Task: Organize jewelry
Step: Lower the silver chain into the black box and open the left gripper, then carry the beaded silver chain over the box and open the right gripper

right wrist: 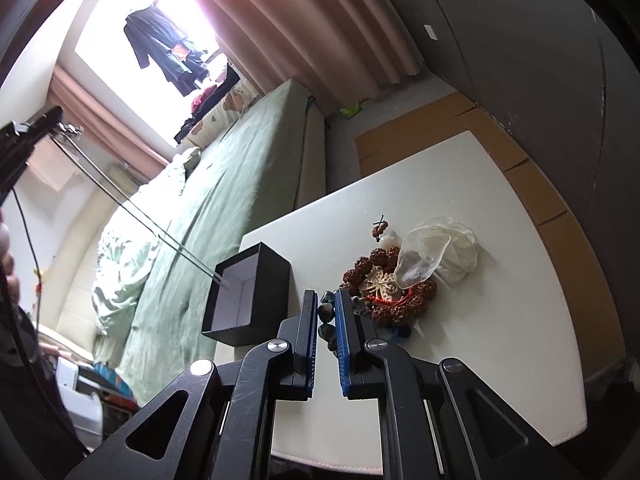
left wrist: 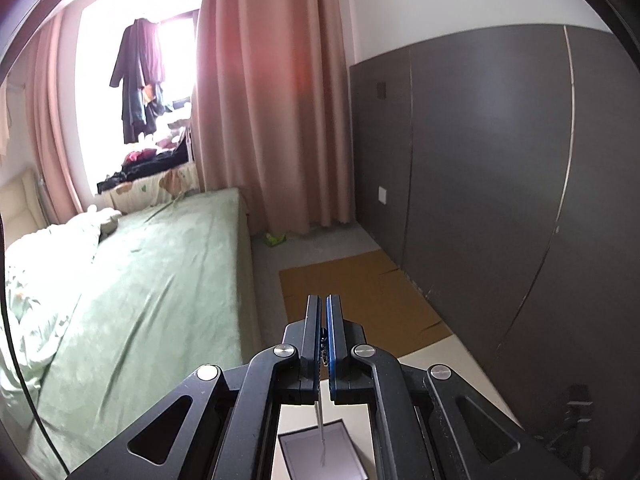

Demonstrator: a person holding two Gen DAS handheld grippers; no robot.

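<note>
My left gripper [left wrist: 324, 300] is shut on a thin silver chain [left wrist: 321, 428] that hangs down over an open black box [left wrist: 320, 456] with a pale lining. In the right wrist view the left gripper [right wrist: 52, 118] is high at the left, and the chain [right wrist: 132, 210] stretches down into the black box [right wrist: 248, 292] on the white table [right wrist: 500, 320]. My right gripper [right wrist: 327, 296] is shut on a dark green bead bracelet [right wrist: 326, 312]. A brown bead bracelet [right wrist: 384, 280] with a pale carved pendant lies just right of it.
A crumpled clear plastic bag [right wrist: 440, 252] lies beside the brown beads. A bed with a green sheet [left wrist: 160, 280] stands left of the table. Flattened cardboard [left wrist: 360, 296] lies on the floor by a dark wardrobe [left wrist: 500, 200]. Pink curtains hang at the back.
</note>
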